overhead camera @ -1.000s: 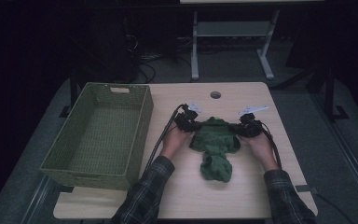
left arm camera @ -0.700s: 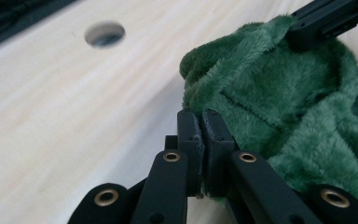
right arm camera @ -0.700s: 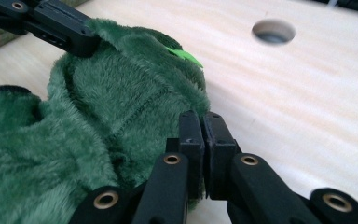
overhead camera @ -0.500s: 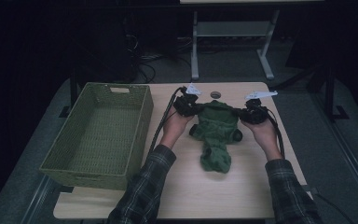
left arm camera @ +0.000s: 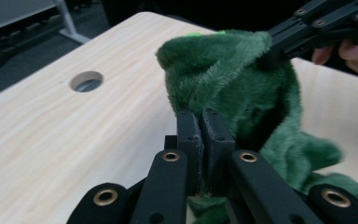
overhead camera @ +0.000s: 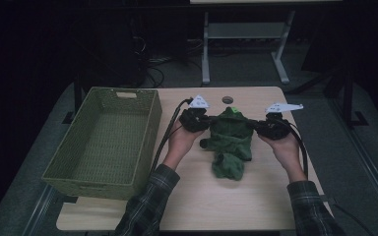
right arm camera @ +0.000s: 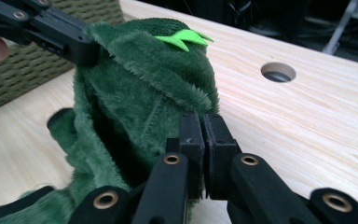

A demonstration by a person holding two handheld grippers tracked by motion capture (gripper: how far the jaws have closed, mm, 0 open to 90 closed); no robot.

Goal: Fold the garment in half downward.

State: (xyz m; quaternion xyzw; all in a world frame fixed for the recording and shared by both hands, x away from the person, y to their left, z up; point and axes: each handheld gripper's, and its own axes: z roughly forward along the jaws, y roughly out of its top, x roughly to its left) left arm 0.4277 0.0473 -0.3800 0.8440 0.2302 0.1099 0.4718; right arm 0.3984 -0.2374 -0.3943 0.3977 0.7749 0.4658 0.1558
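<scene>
Two grippers at work over a pale table [overhead camera: 256, 196], largest thing in sight, with a round hole [overhead camera: 227, 100] near its far edge. Next in size, a woven green basket [overhead camera: 78, 169] along the left edge, nothing inside. Then a dark green plush garment [overhead camera: 231, 142], lifted near the far middle of the table, top stretched between the grippers, lower part drooping onto the wood toward the near edge; a bright green tag [right arm camera: 182, 38] at its top. Left gripper [left arm camera: 202, 140] clamped tight on one upper edge of the plush, right gripper [right arm camera: 202, 140] clamped likewise on the opposite edge, jaws pressed together with pile between them. Probably the spreading step of a fold or a lift toward the basket. Next move, by the look of it: keeping both pinches firm, raising evenly, and carrying left without dragging the drooping end.
</scene>
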